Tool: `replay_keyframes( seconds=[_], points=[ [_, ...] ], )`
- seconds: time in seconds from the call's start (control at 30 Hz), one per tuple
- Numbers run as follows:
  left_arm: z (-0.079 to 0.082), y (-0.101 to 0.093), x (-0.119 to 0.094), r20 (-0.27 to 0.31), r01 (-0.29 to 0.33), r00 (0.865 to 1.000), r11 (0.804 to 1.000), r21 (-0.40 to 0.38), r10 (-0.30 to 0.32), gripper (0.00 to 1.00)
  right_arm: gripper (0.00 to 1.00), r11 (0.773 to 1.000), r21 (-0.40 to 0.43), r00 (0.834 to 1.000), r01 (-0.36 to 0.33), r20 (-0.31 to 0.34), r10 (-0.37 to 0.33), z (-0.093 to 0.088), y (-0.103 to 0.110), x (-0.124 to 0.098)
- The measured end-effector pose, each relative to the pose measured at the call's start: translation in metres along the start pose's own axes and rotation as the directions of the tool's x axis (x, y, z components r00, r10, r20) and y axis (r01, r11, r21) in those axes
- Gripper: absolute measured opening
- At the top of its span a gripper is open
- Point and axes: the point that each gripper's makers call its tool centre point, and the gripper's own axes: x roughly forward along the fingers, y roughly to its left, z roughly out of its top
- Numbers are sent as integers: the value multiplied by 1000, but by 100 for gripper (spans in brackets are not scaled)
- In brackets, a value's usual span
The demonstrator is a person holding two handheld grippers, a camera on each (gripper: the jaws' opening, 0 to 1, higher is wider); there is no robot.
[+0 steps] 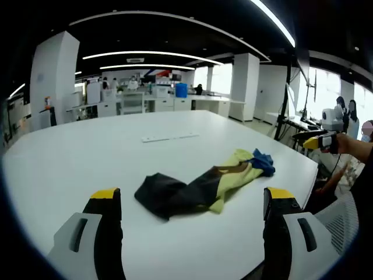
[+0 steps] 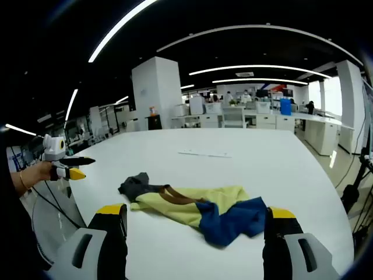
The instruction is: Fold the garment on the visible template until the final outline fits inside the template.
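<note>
Both tongs wide, holding nothing: left tongs (image 1: 192, 201), right tongs (image 2: 195, 216), held back off the table (image 1: 70, 157), presumably sizing up the first grasp. Garment (image 2: 192, 207) lies crumpled, unfolded, mid-table. White strip (image 1: 170, 137) beyond it.

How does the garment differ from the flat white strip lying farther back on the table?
The garment is crumpled and multicoloured: dark, yellow and blue. The white strip lies flat, thin and plain. The garment is far bulkier and nearer both cameras. Both rest on the white table, untouched by either gripper.
</note>
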Motion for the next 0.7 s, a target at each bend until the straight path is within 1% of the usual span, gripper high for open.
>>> replay_keyframes(
  seconds=[0.17, 0.4, 0.7],
  points=[
    [-1, 3, -1, -4, -10, 1000, 1000, -2, 10, 99, 99, 1000, -2, 1000, -2, -1, 2, 0, 0, 1],
    [3, 4, -1, 3, -7, 1000, 1000, -7, 7, 99, 99, 1000, -2, 1000, 14, 12, -14, 5, -6, 1],
    [2, 5, 1, -5, -1, 1000, 1000, -13, 1, 98, 98, 1000, -5, 1000, 4, 7, -4, 7, -8, 5]
  ],
)
